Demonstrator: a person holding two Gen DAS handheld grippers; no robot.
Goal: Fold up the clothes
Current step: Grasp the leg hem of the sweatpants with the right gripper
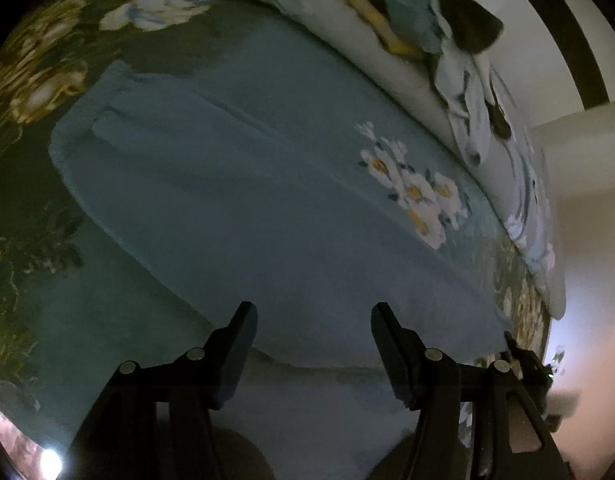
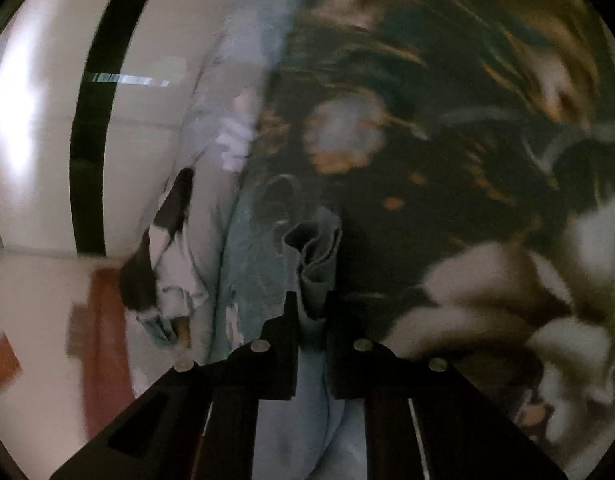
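Note:
A light blue garment (image 1: pixel 243 184) with a white and yellow flower print lies spread flat on the floral bedspread (image 1: pixel 35 80). My left gripper (image 1: pixel 311 320) is open and empty, hovering just above the garment's near edge. In the right wrist view my right gripper (image 2: pixel 311 304) is shut on a bunched fold of the blue garment (image 2: pixel 315 248), which sticks out past the fingertips and hangs below between the fingers. That view is motion-blurred.
A heap of other clothes and a quilt (image 1: pixel 419 12) lies along the far side of the bed, with a black and white piece (image 1: pixel 471 24) on top; it also shows in the right wrist view (image 2: pixel 163 264). White wall panels with a dark stripe (image 2: pixel 99 112) stand beyond.

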